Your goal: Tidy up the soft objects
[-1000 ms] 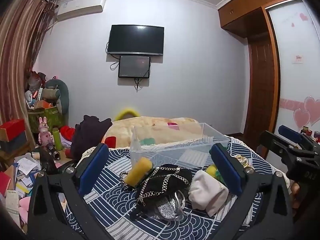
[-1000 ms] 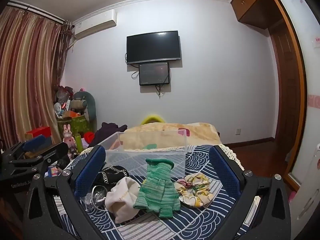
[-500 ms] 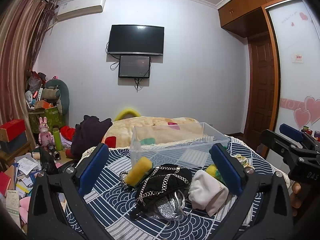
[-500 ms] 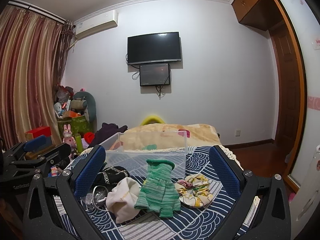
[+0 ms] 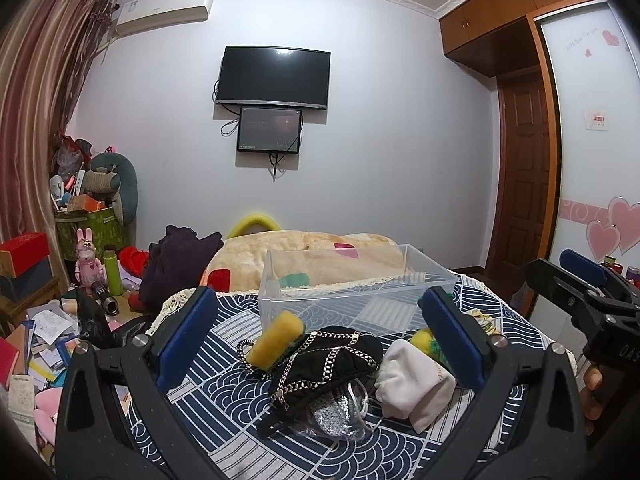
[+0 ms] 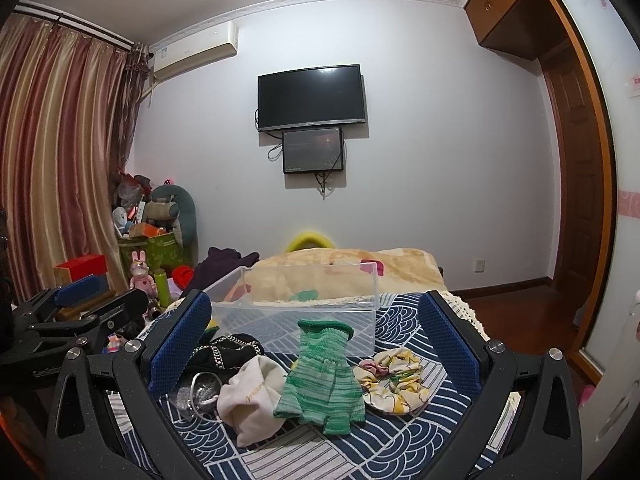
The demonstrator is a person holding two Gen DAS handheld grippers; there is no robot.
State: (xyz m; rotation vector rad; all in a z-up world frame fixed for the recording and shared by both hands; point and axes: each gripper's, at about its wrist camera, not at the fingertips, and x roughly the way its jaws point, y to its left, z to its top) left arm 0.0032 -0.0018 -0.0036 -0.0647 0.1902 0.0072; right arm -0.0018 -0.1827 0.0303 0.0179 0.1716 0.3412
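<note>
Soft items lie on a blue wave-patterned cloth [image 5: 224, 416]: a yellow sponge roll [image 5: 276, 338], a black chain pouch [image 5: 326, 360], a white pouch [image 5: 416, 388] and a silver glitter bag [image 5: 336, 416]. The right wrist view adds a green knit glove [image 6: 324, 380], a floral scrunchie [image 6: 396, 384] and the white pouch [image 6: 250, 400]. A clear empty plastic bin [image 5: 352, 292] stands behind them, seen too in the right wrist view [image 6: 296, 300]. My left gripper [image 5: 320, 336] is open above the black pouch. My right gripper [image 6: 314, 344] is open above the glove. Both are empty.
A beige blanket [image 5: 312, 256] lies on the bed behind the bin. Toys, boxes and papers [image 5: 48, 320] crowd the floor at left. A wooden door [image 5: 524, 184] and wardrobe stand at right. The other gripper shows at right [image 5: 588, 300] and at left [image 6: 76, 312].
Both grippers have drifted only slightly; the right wrist view has risen a little. Nothing on the cloth has moved.
</note>
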